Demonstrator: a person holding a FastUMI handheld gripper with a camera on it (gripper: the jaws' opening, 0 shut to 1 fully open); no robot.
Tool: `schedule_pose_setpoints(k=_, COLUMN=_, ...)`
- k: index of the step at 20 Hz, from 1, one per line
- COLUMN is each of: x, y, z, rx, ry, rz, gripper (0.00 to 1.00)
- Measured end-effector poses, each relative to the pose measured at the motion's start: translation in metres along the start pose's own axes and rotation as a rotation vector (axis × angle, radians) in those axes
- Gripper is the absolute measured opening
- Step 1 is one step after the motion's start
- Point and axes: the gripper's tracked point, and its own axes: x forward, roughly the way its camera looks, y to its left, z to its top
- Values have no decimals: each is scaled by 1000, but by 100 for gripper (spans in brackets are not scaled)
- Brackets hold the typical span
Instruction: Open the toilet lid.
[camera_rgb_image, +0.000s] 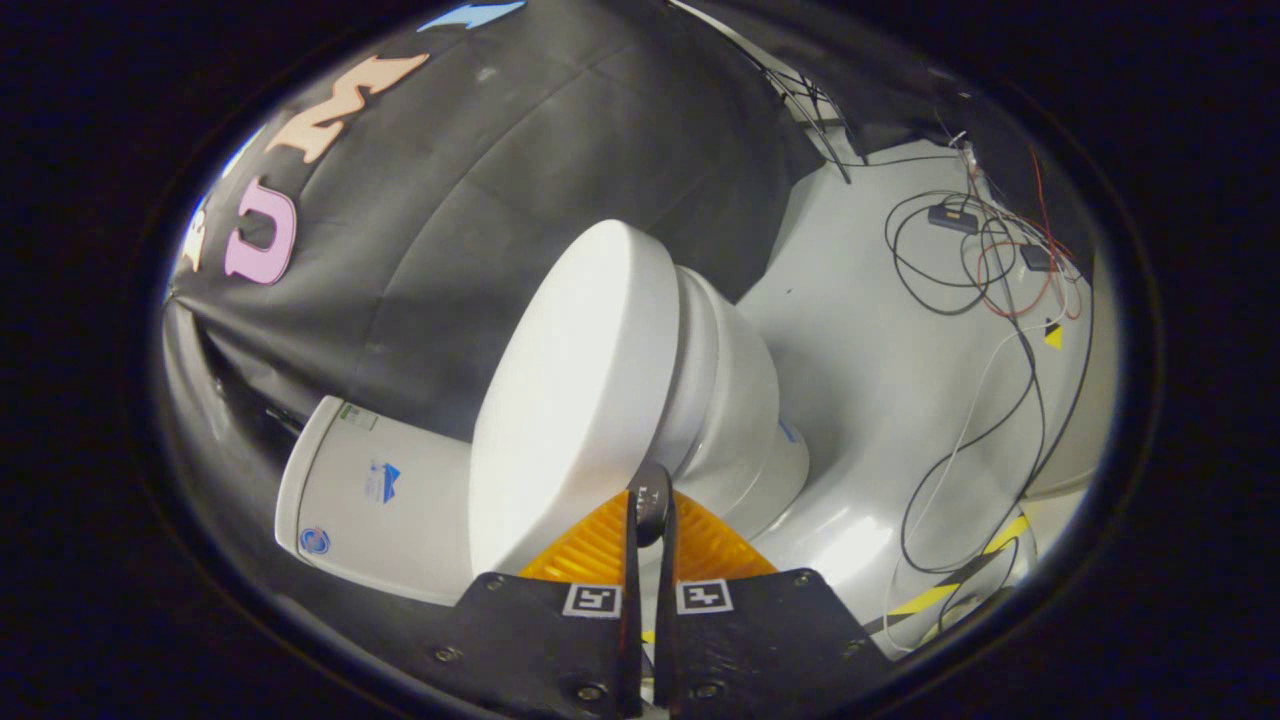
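The white toilet appears rolled sideways in the gripper view. Its oval lid (580, 400) lies down on the seat and bowl (740, 420), and the tank (370, 500) stands behind it against the black cloth wall. My gripper (650, 505) is shut, its two fingers nearly touching with only a thin slit between them. The tips sit right at the lid's side rim, where the lid meets the seat. I cannot tell whether any of the rim is pinched between them.
The grey floor (880, 380) spreads out beyond the bowl. Loose black, white and red cables (980, 260) with small boxes lie on it, and yellow-black tape (960, 580) marks it near the fingers. The black cloth wall (480, 200) hangs close behind the tank.
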Motion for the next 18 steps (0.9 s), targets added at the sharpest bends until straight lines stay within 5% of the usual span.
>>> schedule_pose_setpoints(k=18, x=-35, y=55, z=17, rx=-224, ry=-74, rz=15, gripper=5)
